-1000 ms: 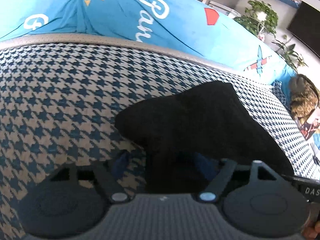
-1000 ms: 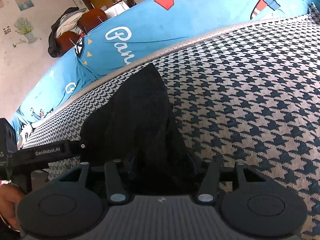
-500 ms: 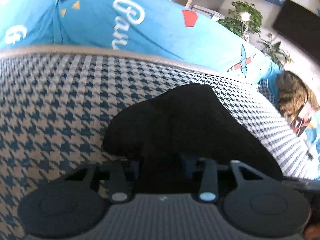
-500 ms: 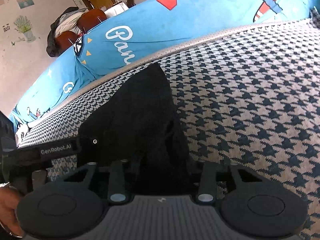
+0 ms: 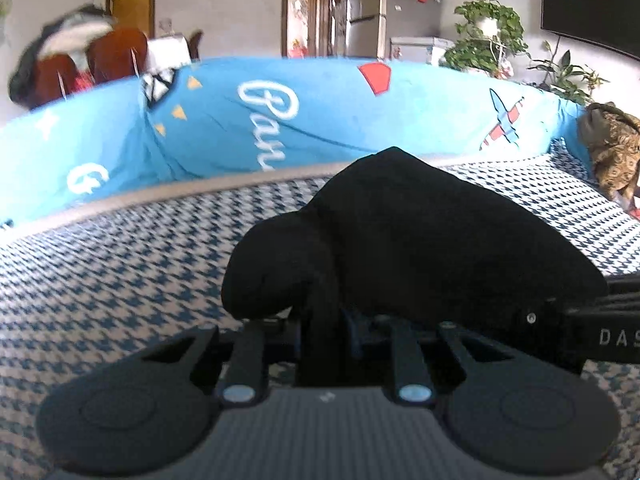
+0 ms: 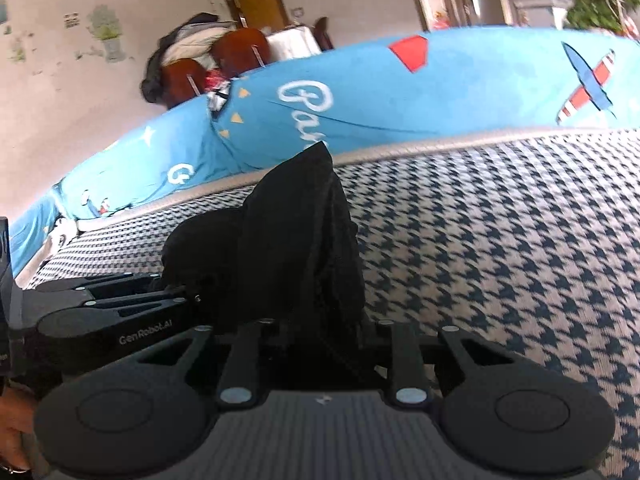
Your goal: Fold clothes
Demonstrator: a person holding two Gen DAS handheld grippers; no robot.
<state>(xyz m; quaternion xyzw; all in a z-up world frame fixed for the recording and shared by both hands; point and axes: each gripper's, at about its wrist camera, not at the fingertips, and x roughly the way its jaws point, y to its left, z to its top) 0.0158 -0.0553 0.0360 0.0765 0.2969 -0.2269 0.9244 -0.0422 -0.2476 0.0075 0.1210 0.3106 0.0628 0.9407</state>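
Black garment [image 5: 420, 240]: soft, limp, light; left gripper [image 5: 326, 320] and right gripper [image 6: 320, 332], jaws just closing, pinch near edge; lifts draped.

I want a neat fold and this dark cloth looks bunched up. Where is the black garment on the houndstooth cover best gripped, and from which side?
Probably along its near edge, from the camera side, one corner each. The black garment tapers toward the blue blanket, leaving its widest edge nearest. The left hand-held gripper and right hand-held gripper already pinch cloth there.
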